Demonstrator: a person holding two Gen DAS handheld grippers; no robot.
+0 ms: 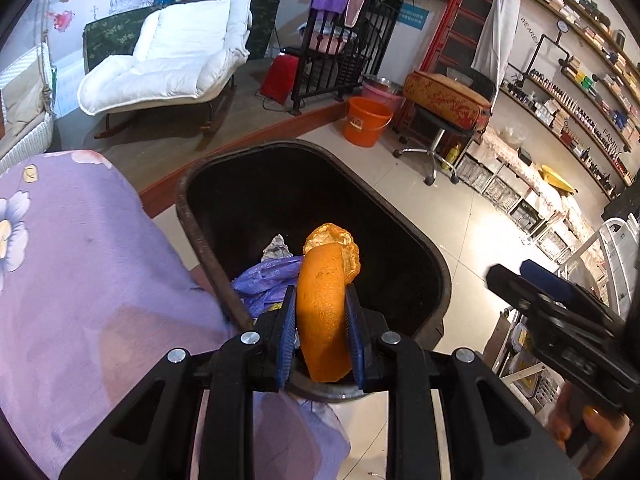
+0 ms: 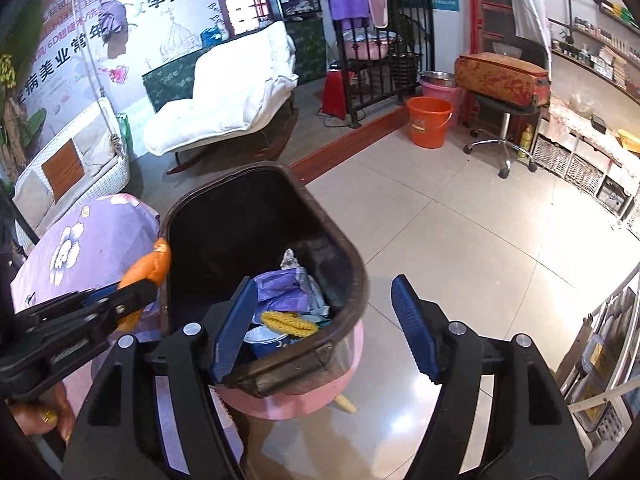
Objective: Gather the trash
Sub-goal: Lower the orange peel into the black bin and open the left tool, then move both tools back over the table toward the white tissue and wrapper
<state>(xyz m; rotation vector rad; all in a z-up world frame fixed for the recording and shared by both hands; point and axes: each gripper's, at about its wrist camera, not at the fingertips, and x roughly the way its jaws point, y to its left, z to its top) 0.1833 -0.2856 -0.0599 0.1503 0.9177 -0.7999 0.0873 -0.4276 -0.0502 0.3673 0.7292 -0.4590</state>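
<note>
My left gripper (image 1: 321, 308) is shut on a curved piece of orange peel (image 1: 326, 304), held over the near rim of a dark brown trash bin (image 1: 192, 216). In the right wrist view the same peel (image 2: 154, 264) and left gripper (image 2: 132, 292) show at the bin's left edge (image 2: 164, 240). My right gripper (image 2: 324, 328) stands open above the bin's near corner, nothing between its blue pads (image 2: 236, 324). Inside the bin lie a purple plastic bag (image 2: 280, 290), a yellow knitted piece (image 2: 286, 322), a white cup (image 2: 262, 340) and crumpled paper (image 1: 276, 248). The right gripper (image 1: 540, 292) also appears at the right of the left wrist view.
The bin rests on a pink stool (image 2: 304, 392) beside a purple flowered cloth (image 1: 80, 280). An orange bucket (image 2: 428, 122), a wheeled stool with a red cushion (image 2: 502, 76), a white lounge chair (image 1: 172, 60) and shelving (image 1: 560, 100) stand farther off on the tiled floor.
</note>
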